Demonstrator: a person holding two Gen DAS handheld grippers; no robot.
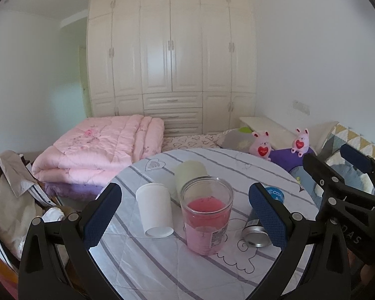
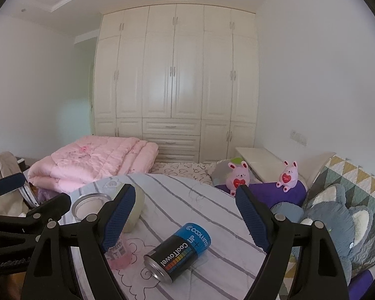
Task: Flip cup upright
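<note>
Standing on the table: a clear glass jar [image 1: 207,215] with pink contents, upright, mouth open to the top, near the middle of the round table [image 1: 162,270], which wears a striped cloth.
White cup [image 1: 155,211]: upside down just left of the jar, its wide rim on the cloth and its closed base on top; apart from the jar, though only by a little.
Pale green cup [image 1: 190,175]: behind the jar and the white cup; from the left wrist view its lower part is hidden by them, and whether it stands upright or inverted cannot be told.
Can [image 2: 178,252]: a blue and black canister lying on its side to the right of the jar, metal end toward the camera, lettering reading CoolTowel.
Left gripper [image 1: 185,212]: jaws spread wide, holding nothing; the white cup and the jar both sit between its blue pads in the view, touched by neither.
Right gripper [image 2: 183,215]: jaws likewise spread wide and empty, hanging over the can; its left pad [image 2: 118,218] overlaps the jar and the green cup in the right wrist view.
Behind the table: a folded pink quilt [image 1: 100,150] on the bed, two pink plush rabbits [image 1: 261,145], and a cream wardrobe [image 1: 171,50] along the far wall.
Far right: a grey plush toy [image 2: 342,225] beside the table.
</note>
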